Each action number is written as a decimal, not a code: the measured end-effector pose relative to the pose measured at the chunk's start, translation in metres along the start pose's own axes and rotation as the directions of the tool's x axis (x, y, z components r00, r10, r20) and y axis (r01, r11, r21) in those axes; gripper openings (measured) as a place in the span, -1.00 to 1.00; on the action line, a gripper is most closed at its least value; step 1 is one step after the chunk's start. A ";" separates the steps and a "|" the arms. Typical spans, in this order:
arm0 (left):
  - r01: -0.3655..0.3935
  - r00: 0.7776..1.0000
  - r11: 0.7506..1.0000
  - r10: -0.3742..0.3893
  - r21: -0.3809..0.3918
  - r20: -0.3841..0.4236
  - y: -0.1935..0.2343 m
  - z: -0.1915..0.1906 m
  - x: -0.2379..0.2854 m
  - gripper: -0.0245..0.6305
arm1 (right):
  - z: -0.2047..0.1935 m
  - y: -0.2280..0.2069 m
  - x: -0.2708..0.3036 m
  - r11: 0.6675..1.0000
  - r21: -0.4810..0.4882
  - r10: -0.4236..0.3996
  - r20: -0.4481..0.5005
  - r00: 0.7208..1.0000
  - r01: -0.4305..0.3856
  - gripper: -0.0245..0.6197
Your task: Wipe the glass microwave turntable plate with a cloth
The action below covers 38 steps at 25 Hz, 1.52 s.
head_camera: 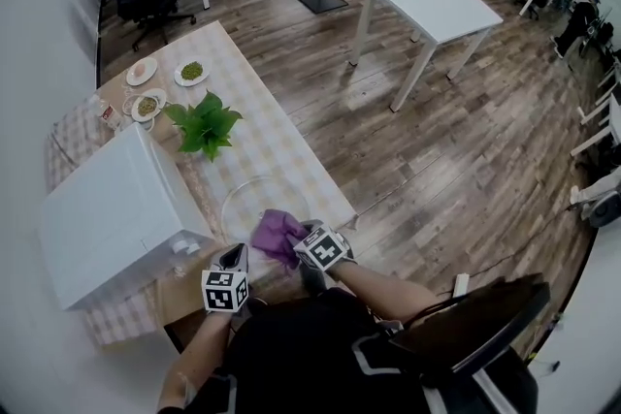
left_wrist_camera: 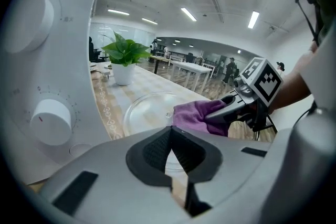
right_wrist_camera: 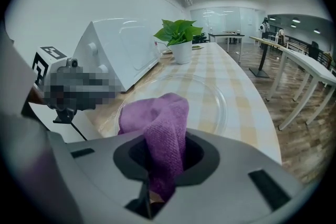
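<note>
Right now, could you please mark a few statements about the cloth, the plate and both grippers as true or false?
The right gripper is shut on the purple cloth. True.
The glass plate stands upright on its edge. False: it lies flat on the table, beside the microwave.
The left gripper holds the cloth. False: its jaws are together with no cloth between them.
A potted plant stands on the table beyond the plate. True.

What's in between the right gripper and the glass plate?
The purple cloth. The right gripper view shows the right gripper pinching it, with the cloth bunched over the near edge of the plate.
</note>
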<state>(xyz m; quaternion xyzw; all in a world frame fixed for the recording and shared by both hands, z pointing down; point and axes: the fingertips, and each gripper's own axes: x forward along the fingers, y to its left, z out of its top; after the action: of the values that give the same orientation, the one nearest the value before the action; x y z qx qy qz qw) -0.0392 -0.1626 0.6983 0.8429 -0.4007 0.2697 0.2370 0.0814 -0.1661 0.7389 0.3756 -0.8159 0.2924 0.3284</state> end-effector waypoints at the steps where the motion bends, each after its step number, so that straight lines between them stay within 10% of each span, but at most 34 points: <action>1: 0.004 1.000 1.000 -0.004 0.005 0.001 -0.001 0.001 0.001 -0.90 | 0.002 -0.003 -0.002 1.000 -0.001 -0.006 0.003 1.000 0.006 -0.70; 38: 0.079 0.993 0.995 -0.084 0.062 0.085 -0.015 0.036 -0.001 -0.90 | 0.015 -0.083 -0.063 0.956 0.188 -0.240 0.064 0.969 0.224 -0.70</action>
<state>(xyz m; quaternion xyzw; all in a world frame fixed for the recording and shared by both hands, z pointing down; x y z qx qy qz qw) -0.0177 -0.1758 0.6683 0.8762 -0.3677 0.2342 0.2053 0.1757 -0.1957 0.7012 0.5090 -0.7499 0.3074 0.2898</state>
